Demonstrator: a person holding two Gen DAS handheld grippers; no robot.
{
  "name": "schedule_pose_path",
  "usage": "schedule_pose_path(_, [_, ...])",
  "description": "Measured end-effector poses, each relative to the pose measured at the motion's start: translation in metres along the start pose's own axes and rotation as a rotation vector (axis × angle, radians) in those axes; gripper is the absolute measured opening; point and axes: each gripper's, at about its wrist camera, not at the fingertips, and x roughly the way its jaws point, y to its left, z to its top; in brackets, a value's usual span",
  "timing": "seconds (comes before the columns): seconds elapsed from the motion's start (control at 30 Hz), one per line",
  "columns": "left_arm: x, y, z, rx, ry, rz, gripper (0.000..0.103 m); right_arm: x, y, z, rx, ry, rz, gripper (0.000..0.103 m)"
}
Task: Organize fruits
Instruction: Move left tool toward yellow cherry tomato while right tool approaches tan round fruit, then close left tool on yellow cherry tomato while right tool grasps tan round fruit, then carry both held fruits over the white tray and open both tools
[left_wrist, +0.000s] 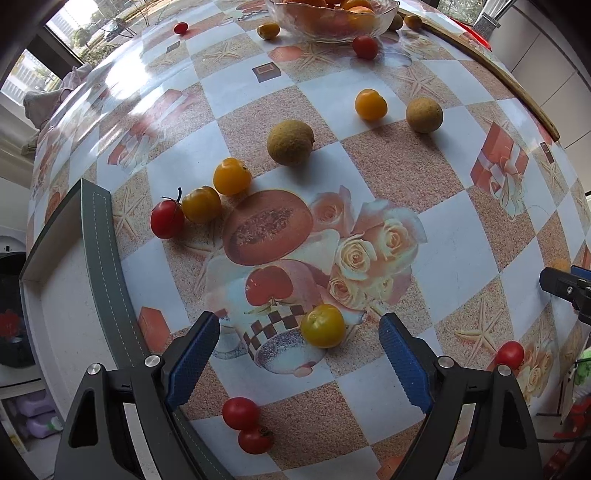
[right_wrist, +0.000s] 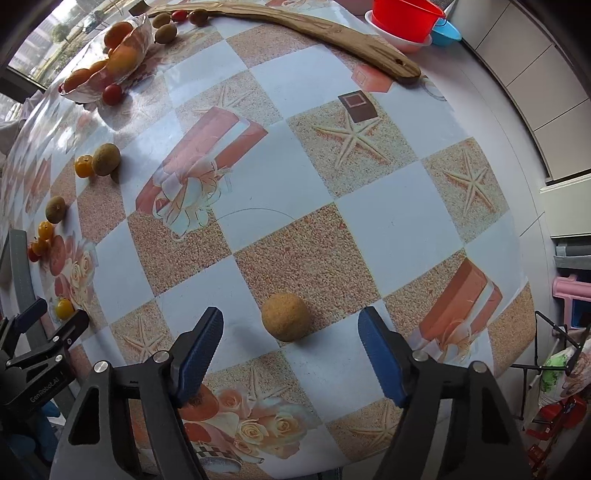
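Note:
My left gripper (left_wrist: 299, 328) is open, with a yellow tomato (left_wrist: 323, 325) on the table between its fingertips, nearer the right finger. My right gripper (right_wrist: 290, 323) is open, with a tan round longan (right_wrist: 285, 316) on the table between its fingertips. More yellow tomatoes (left_wrist: 232, 176), red tomatoes (left_wrist: 167, 219) and brown longans (left_wrist: 290, 142) lie scattered over the patterned tablecloth (left_wrist: 443, 251). A glass bowl (left_wrist: 332, 26) with orange fruit stands at the far edge; it also shows in the right wrist view (right_wrist: 110, 70).
A grey-edged white tray (left_wrist: 74, 295) lies at the table's left edge. Two red tomatoes (left_wrist: 245, 421) sit close under my left gripper. A wooden board (right_wrist: 295, 26) and a red bowl (right_wrist: 406, 18) stand at the far side.

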Motion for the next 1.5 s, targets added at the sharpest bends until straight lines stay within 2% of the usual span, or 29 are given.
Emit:
schedule_pose_path(0.07, [0.002, 0.002, -0.002, -0.006, -0.005, -0.019, 0.086, 0.003, 0.003, 0.001, -0.017, -0.003, -0.02, 0.073])
schedule_pose_path(0.13, [0.002, 0.001, -0.003, -0.004, -0.008, -0.043, 0.077, 0.005, 0.013, 0.005, -0.04, -0.005, -0.035, 0.065])
schedule_pose_path(0.2, [0.001, -0.004, -0.005, 0.009, -0.014, -0.067, 0.062, 0.003, 0.019, 0.002, -0.061, -0.01, -0.04, 0.051])
schedule_pose_path(0.23, [0.0, -0.006, -0.006, 0.015, -0.018, -0.077, 0.058, 0.002, 0.02, 0.002, -0.065, -0.012, -0.035, 0.036])
schedule_pose_path(0.27, [0.0, -0.007, -0.006, 0.022, -0.022, -0.082, 0.048, 0.002, 0.022, 0.003, -0.062, -0.008, -0.025, 0.027])
schedule_pose_path(0.3, [-0.001, -0.009, -0.006, 0.034, -0.032, -0.088, 0.033, 0.002, 0.022, 0.004, -0.054, -0.004, -0.012, 0.027])
schedule_pose_path(0.37, [-0.002, -0.006, -0.005, 0.039, -0.03, -0.085, 0.025, 0.002, 0.022, 0.004, -0.034, 0.002, 0.019, 0.027])
schedule_pose_path(0.47, [0.0, 0.01, -0.001, -0.019, -0.009, -0.168, 0.022, -0.006, 0.022, 0.0, -0.005, 0.01, 0.073, 0.027])
schedule_pose_path(0.57, [-0.007, 0.021, -0.002, -0.041, -0.026, -0.193, 0.022, -0.016, 0.028, 0.001, -0.011, 0.011, 0.103, 0.027])
schedule_pose_path(0.8, [-0.024, 0.044, -0.016, -0.036, -0.062, -0.208, 0.022, -0.035, 0.064, 0.003, -0.056, 0.007, 0.154, 0.027])
schedule_pose_path(0.97, [-0.038, 0.059, -0.029, -0.085, -0.081, -0.21, 0.022, -0.047, 0.093, -0.004, -0.109, -0.003, 0.184, 0.027])
schedule_pose_path(1.03, [-0.049, 0.064, -0.034, -0.116, -0.087, -0.211, 0.022, -0.063, 0.076, -0.006, -0.138, -0.002, 0.192, 0.027])
schedule_pose_path(1.2, [-0.057, 0.098, -0.045, -0.187, -0.111, -0.197, 0.022, -0.074, 0.113, -0.009, -0.211, -0.005, 0.213, 0.027])
schedule_pose_path(1.5, [-0.056, 0.172, -0.072, -0.302, -0.128, -0.124, 0.022, -0.076, 0.222, -0.019, -0.398, 0.001, 0.252, 0.027])
